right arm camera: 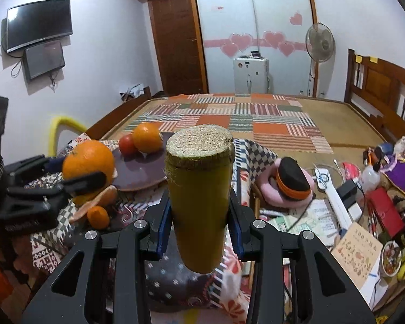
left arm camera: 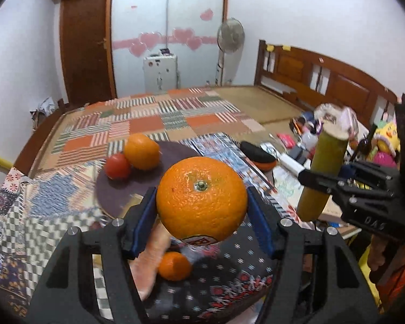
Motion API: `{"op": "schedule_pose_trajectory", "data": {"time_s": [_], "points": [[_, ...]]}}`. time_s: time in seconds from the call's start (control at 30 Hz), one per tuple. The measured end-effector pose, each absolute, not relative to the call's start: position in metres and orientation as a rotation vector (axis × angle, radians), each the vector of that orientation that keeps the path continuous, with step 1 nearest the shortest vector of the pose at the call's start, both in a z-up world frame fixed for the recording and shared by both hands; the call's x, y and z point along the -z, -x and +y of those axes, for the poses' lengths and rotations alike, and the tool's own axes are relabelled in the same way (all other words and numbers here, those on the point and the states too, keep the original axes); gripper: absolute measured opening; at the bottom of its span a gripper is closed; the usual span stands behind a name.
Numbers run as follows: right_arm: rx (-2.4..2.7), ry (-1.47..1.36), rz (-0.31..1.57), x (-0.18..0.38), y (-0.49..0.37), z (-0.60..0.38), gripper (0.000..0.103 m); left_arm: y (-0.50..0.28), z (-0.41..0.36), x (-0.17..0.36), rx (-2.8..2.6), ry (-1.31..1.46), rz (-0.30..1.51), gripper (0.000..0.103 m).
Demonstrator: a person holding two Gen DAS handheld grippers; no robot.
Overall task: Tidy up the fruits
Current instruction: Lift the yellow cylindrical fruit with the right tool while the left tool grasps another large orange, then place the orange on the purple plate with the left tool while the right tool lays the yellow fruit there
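My left gripper (left arm camera: 202, 205) is shut on a large orange (left arm camera: 201, 197), held above the patterned cloth; it also shows in the right wrist view (right arm camera: 87, 162). My right gripper (right arm camera: 199, 205) is shut on an upright green sugarcane piece (right arm camera: 199, 197), seen in the left wrist view (left arm camera: 321, 172) at the right. A dark purple plate (left arm camera: 172, 159) ahead holds an orange (left arm camera: 142, 151) and a red tomato (left arm camera: 118, 166). A small tangerine (left arm camera: 174, 266) and a pale peach-coloured fruit (left arm camera: 151, 259) lie on the cloth below the left gripper.
A patchwork-covered bed (right arm camera: 243, 118) stretches behind. Clutter lies at the right: a pink cushion with a black-and-orange object (right arm camera: 291, 181), a white power strip (right arm camera: 334, 189), books (right arm camera: 356, 253), toys and a red box (right arm camera: 383, 210). A wooden headboard (right arm camera: 383, 86) stands at the far right.
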State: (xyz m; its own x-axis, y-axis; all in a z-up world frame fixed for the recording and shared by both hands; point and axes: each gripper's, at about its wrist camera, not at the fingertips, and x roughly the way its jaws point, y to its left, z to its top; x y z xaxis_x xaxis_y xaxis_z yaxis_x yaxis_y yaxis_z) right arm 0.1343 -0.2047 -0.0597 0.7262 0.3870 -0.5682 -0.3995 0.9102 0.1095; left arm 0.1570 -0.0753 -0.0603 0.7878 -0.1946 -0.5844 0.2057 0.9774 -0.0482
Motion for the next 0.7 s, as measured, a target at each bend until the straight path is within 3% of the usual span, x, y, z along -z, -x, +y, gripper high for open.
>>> {"op": "schedule_pose_trajectory", "data": {"time_s": [0.37, 0.7], "points": [[-0.481, 0.051, 0.599, 0.055, -0.159, -0.177, 0.034, -0.175, -0.017, 0.037, 0.107, 0.012, 0.576, 0.064], [-0.530, 0.079, 0.608, 0.060, -0.188, -0.146, 0.034, -0.202, 0.012, 0.054, 0.056, -0.013, 0.605, 0.064]]}}
